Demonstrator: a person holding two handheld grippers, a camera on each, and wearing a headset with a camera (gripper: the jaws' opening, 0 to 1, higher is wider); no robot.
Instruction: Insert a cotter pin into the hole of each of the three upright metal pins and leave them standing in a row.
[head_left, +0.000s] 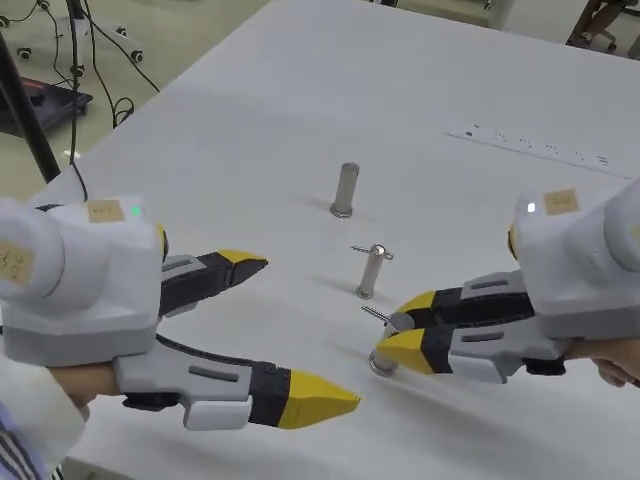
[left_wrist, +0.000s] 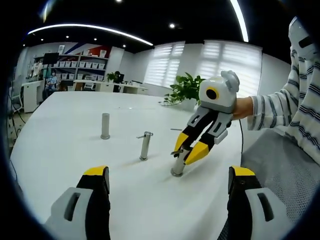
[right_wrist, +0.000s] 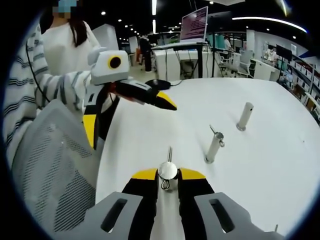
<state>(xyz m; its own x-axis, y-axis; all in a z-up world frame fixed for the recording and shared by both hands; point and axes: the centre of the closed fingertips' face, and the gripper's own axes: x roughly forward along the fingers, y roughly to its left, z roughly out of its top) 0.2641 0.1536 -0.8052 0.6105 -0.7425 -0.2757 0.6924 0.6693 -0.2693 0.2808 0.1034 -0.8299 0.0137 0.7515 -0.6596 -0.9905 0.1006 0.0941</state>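
Head view: white table (head_left: 250, 150) bears metal pins (head_left: 346, 190), power strip (head_left: 530, 146).

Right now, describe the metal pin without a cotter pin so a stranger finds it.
On the white table, three metal pins stand in a row. It is the far pin, at the end away from the right gripper. Unlike the middle pin, nothing crosses its top.

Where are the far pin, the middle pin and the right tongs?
far pin (head_left: 346, 190), head view, mid-shaft.
middle pin (head_left: 370, 272), head view, mid-shaft.
right tongs (head_left: 392, 326), head view, midway between the tips, shut on the near pin (head_left: 381, 365).
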